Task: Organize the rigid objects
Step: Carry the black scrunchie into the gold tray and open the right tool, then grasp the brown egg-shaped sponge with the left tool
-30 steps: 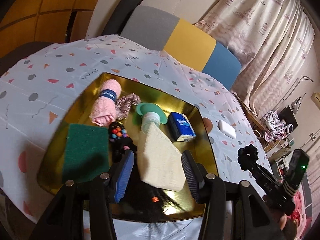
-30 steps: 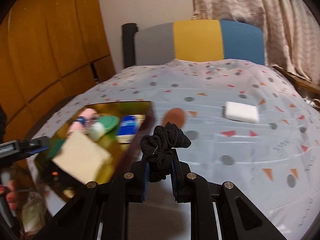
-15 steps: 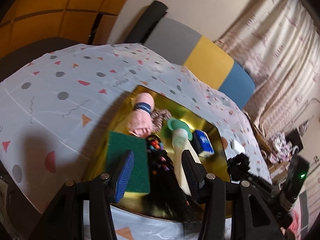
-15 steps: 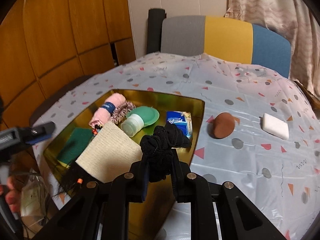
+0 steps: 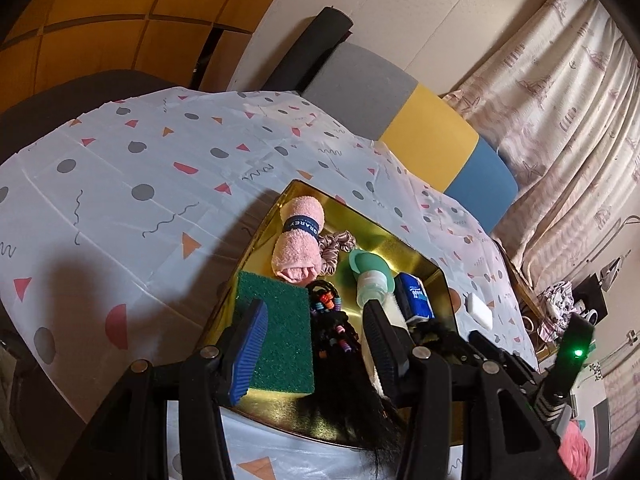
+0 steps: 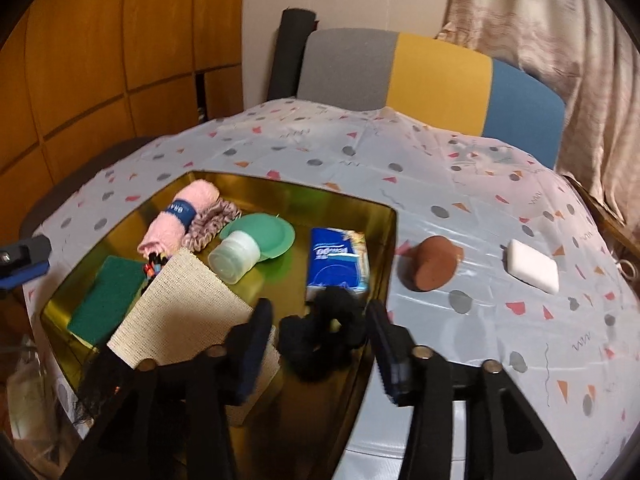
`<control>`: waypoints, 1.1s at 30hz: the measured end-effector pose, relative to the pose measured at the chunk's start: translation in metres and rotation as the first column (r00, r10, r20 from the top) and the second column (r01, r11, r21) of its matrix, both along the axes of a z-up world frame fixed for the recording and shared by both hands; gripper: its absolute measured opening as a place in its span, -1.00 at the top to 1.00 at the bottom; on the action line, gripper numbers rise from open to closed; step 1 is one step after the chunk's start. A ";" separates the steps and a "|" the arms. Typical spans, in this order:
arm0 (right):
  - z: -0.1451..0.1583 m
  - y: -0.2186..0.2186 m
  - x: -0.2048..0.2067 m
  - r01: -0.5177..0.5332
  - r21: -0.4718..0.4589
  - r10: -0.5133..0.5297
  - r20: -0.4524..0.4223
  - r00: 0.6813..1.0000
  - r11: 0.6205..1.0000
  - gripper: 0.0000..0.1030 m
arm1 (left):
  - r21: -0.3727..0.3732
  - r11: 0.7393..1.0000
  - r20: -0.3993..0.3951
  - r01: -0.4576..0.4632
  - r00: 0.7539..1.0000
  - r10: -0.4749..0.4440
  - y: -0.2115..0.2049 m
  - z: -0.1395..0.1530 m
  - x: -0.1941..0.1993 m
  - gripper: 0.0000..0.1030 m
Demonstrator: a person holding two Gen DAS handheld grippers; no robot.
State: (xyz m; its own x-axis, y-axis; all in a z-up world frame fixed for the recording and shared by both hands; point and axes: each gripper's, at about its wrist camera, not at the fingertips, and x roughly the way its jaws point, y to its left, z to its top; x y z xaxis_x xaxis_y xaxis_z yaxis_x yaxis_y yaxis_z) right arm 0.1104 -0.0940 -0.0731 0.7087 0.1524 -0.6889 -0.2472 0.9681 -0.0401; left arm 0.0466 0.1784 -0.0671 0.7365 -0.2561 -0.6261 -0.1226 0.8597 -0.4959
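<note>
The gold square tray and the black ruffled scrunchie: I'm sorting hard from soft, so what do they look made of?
The gold square tray looks like polished metal or metallised card: mirror-bright walls reflect the items. The black ruffled scrunchie looks like soft matte fabric, gathered in folds; it lies between the opening jaws of the right gripper.

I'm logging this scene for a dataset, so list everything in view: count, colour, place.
tray: 1, gold, on table
towel roll: 1, pink, tray's far left
scrunchie: 1, mauve, beside towel roll
scouring pad: 1, green, tray's near left
cloth: 1, beige, tray's near side
bottle: 1, pale green, lying mid-tray
lid: 1, green, behind bottle
tissue pack: 1, blue, tray's right
black scrunchie: 1, between opening jaws
brown sponge: 1, on tablecloth
soap: 1, white, on tablecloth
left gripper: open
right gripper: opening
</note>
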 end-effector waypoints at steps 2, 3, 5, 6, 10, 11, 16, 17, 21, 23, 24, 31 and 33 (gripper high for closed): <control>0.004 -0.005 -0.005 0.013 0.004 -0.013 0.019 1.000 1.000 0.00 | -0.002 1.000 -0.004 0.005 1.000 -0.005 -0.002 -0.002 0.000 0.03; 0.006 -0.008 -0.009 0.019 0.012 -0.020 0.027 0.999 1.000 0.00 | -0.003 1.000 -0.008 0.009 1.000 -0.009 -0.003 -0.003 0.000 0.03; 0.010 -0.015 -0.015 0.034 0.035 -0.035 0.037 0.999 0.999 -0.12 | -0.004 1.000 -0.009 0.019 1.000 -0.019 -0.006 -0.003 0.001 0.03; 0.010 -0.018 -0.018 0.043 0.045 -0.045 0.040 0.998 0.998 -0.15 | -0.003 1.000 -0.007 0.026 1.000 -0.026 -0.008 -0.003 0.000 0.03; 0.008 -0.036 -0.032 0.075 0.088 -0.078 0.027 0.997 0.993 -0.18 | -0.003 0.997 0.006 0.074 0.997 -0.074 -0.019 -0.002 -0.001 0.03; 0.007 -0.041 -0.034 0.083 0.090 -0.085 0.022 0.996 0.992 -0.18 | -0.001 0.996 0.007 0.086 0.996 -0.086 -0.023 -0.002 -0.001 0.03; 0.000 -0.064 -0.043 0.126 0.108 -0.127 -0.001 0.992 0.986 -0.18 | 0.012 0.988 0.014 0.151 0.988 -0.151 -0.043 -0.002 -0.003 0.03; -0.001 -0.068 -0.044 0.135 0.113 -0.135 -0.004 0.991 0.984 -0.18 | 0.016 0.987 0.014 0.162 0.987 -0.163 -0.047 -0.003 -0.003 0.03; -0.004 -0.079 -0.047 0.158 0.136 -0.157 -0.020 0.987 0.978 -0.18 | 0.031 0.979 0.003 0.203 0.979 -0.204 -0.061 -0.004 -0.006 0.03; -0.006 -0.081 -0.047 0.163 0.141 -0.161 -0.025 0.987 0.976 -0.18 | 0.036 0.975 -0.005 0.220 0.975 -0.220 -0.067 -0.005 -0.008 0.03; -0.007 -0.082 -0.048 0.165 0.145 -0.163 -0.027 0.986 0.976 -0.18 | 0.037 0.973 -0.006 0.228 0.974 -0.228 -0.070 -0.006 -0.010 0.03; -0.018 -0.089 -0.055 0.169 0.159 -0.163 -0.046 0.985 0.973 -0.21 | 0.050 0.949 0.022 0.312 0.949 -0.313 -0.097 -0.005 -0.033 0.03; -0.022 -0.095 -0.056 0.178 0.169 -0.172 -0.053 0.984 0.969 -0.21 | 0.068 0.932 0.014 0.357 0.933 -0.359 -0.114 -0.006 -0.037 0.03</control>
State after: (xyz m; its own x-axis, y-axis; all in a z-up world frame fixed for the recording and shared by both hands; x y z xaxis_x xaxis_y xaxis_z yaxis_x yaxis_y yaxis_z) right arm 0.0541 -0.1892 -0.0950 0.7088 0.1469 -0.6900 -0.0714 0.9880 0.1370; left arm 0.0095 0.0647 -0.0729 0.6195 -0.4662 -0.6315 0.2112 0.8738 -0.4380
